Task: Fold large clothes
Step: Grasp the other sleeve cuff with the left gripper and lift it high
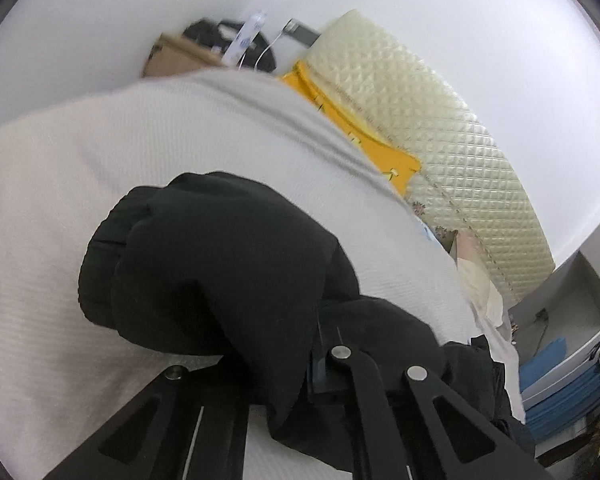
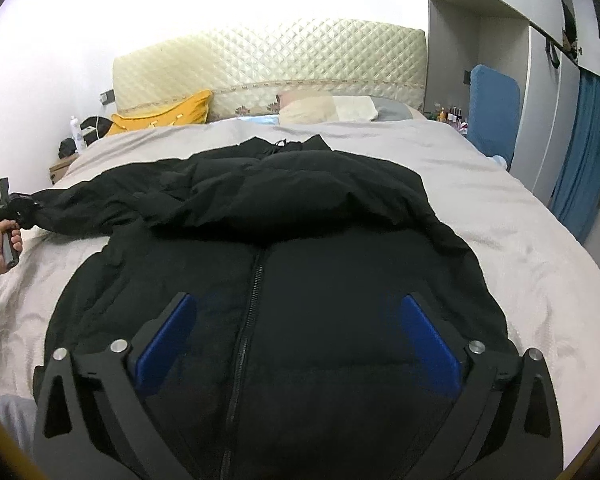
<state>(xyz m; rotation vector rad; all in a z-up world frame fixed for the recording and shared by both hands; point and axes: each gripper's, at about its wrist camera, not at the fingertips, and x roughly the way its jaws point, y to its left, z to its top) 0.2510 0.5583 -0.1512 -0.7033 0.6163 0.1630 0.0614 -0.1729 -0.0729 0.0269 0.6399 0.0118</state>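
Right tongs point(image 2: 298, 344): spread wide, blue pads point(image 2: 430, 344) well apart, nothing between them. Hung above the lower front of the black jacket point(image 2: 284, 280), tilted forward and down toward the zipper point(image 2: 250, 300); contact with the cloth could not be told.

Left tongs point(image 1: 288, 344): closed on the jacket sleeve point(image 1: 220, 264), black cloth bunched thick between the 2 fingers and spilling over them. Fingertips themselves buried in the fabric in the left wrist view. Seen from the right wrist view at the far left edge of the bed, left tongs point(image 2: 18, 204) gripped by a bare hand point(image 2: 2, 240) with a grey cuff behind it, handle roughly upright, sleeve end point(image 2: 44, 210) pulled out sideways from the body of the jacket.

Jacket spread front-up on the pale bedspread point(image 2: 500, 220), zipper closed down the middle, collar end toward the headboard point(image 2: 284, 56). Other sleeve folded across the chest in a rumpled band point(image 2: 300, 200). Hem nearest the right tongs; sleeve stretched toward the left tongs, just above the bedspread point(image 1: 100, 160).

Yellow pillow point(image 2: 168, 114) and pale pillows point(image 2: 328, 108) by the headboard. Blue curtain point(image 2: 580, 152) and grey cupboards point(image 2: 500, 40) to the right.
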